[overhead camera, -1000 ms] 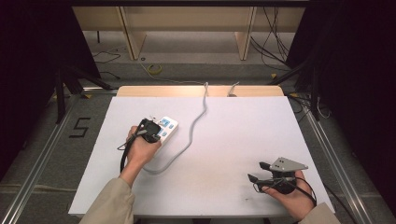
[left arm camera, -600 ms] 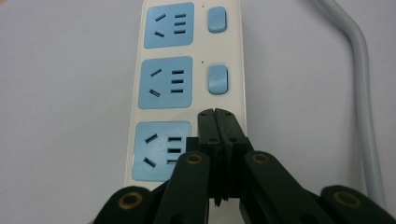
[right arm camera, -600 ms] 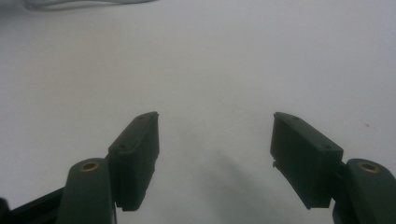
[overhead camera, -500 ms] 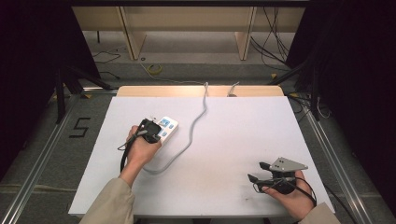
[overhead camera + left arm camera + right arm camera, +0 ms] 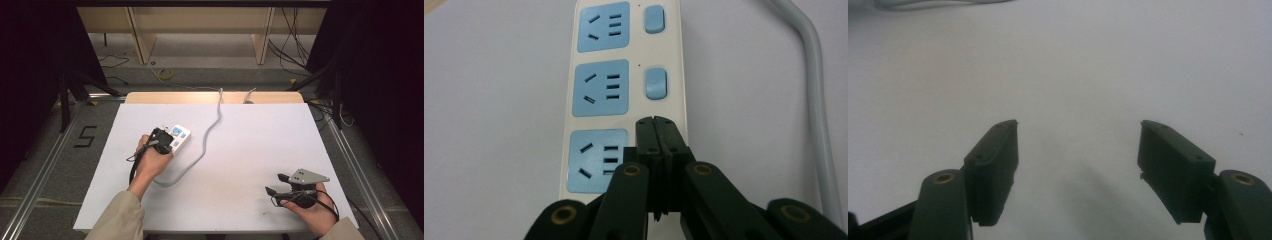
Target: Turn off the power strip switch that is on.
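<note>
1. Left gripper (image 5: 655,122): jaws pressed together, nothing between them. The tips sit over the switch column of the power strip (image 5: 624,95), at the nearest switch, just below the middle switch (image 5: 655,83). Contact cannot be told.
2. Power strip: white, three blue sockets, lying flat on the tabletop (image 5: 240,150) left of centre, in the high view (image 5: 177,137) partly under the left hand (image 5: 152,160).
3. Its grey cable (image 5: 210,130) curves from the strip toward the far edge.
4. Right gripper (image 5: 1078,150): jaws spread wide, empty, over bare tabletop near the right front corner (image 5: 277,184), well apart from the strip.
</note>
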`<state>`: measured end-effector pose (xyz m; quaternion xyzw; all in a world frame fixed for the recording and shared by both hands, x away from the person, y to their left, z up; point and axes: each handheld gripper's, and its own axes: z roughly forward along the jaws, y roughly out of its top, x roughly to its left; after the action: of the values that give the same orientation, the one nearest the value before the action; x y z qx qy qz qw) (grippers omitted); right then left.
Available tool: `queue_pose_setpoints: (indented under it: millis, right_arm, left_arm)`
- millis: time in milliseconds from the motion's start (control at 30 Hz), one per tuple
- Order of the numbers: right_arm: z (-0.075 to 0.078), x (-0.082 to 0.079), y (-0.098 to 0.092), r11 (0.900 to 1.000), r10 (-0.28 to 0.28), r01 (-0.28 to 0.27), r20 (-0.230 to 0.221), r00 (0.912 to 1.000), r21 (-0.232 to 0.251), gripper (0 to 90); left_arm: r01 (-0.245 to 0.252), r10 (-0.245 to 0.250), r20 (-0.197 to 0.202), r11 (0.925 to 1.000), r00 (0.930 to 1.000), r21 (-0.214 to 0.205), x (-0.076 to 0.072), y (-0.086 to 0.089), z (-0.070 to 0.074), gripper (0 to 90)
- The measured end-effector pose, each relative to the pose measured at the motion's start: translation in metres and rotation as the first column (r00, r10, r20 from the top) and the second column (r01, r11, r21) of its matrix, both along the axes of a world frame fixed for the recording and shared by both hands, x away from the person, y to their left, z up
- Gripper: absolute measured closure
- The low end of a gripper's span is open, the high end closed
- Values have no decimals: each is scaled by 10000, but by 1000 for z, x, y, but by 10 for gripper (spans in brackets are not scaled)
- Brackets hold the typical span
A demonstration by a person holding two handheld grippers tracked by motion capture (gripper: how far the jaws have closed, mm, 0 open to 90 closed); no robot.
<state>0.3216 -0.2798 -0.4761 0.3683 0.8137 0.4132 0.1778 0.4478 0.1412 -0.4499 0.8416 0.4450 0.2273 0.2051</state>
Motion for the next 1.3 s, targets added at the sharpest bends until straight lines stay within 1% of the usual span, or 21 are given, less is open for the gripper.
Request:
queue_pose_setpoints:
  millis: [67,300,367,433,467,600,667,800,833,967,1000,1033,1067,1133,1200,1267,1300]
  right_arm:
    - [0,0,0,10000,5,-5,-6,10000,-6,337]
    - [0,0,0,10000,11,-11,1,10000,-16,337]
    - [0,0,0,10000,10,-10,9,10000,-14,337]
    - [0,0,0,10000,8,-8,20,10000,-16,337]
    - [0,0,0,10000,19,-19,24,10000,-19,337]
    - [0,0,0,10000,27,-27,2,10000,-10,337]
    - [1,0,0,10000,13,-13,-2,10000,9,337]
    - [0,0,-1,10000,22,-22,14,10000,13,337]
    - [0,0,-1,10000,32,-32,16,10000,16,336]
    - [0,0,0,10000,35,-35,4,10000,11,336]
    - [0,0,0,10000,30,-30,0,10000,5,337]
    - [0,0,0,10000,30,-30,-11,10000,5,337]
    - [0,0,0,10000,27,-27,-11,10000,3,336]
    - [0,0,0,10000,42,-42,-5,10000,-5,336]
    - [0,0,0,10000,49,-49,-7,10000,-12,336]
    - [0,0,0,10000,36,-36,-5,10000,-7,336]
    - [0,0,0,10000,42,-42,-3,10000,-11,336]
  left_arm:
    - [-55,56,12,10000,10000,-74,0,0,0,897]
    - [-25,26,6,10000,10000,-94,0,0,0,897]
    - [4,-5,-44,9999,10000,-161,-1,0,0,897]
    - [39,-46,-173,9992,9998,-394,-1,-1,0,897]
    - [59,-67,-191,9990,9998,-434,-1,-1,0,898]
    - [24,-29,-135,9994,9999,-333,-2,-2,0,898]
    - [-51,43,-187,9991,9998,-417,-1,-1,0,898]
    - [-54,45,-207,9991,9998,-423,-1,-1,1,898]
    - [-93,80,-227,9985,9997,-540,-1,-1,1,898]
    - [-128,103,-326,9969,9994,-778,0,3,1,898]
    - [-177,153,-286,9962,9995,-853,1,3,1,898]
    - [-181,173,-172,9986,9997,-489,1,3,1,898]
    - [-253,252,-45,9992,9997,-320,1,3,0,898]
    - [-299,289,-173,9978,9994,-587,2,7,1,898]
    - [-286,266,-285,9970,9992,-714,2,8,1,898]
    - [-287,267,-293,9972,9992,-684,1,7,1,898]
    - [-260,243,-289,9979,9993,-587,1,7,1,898]
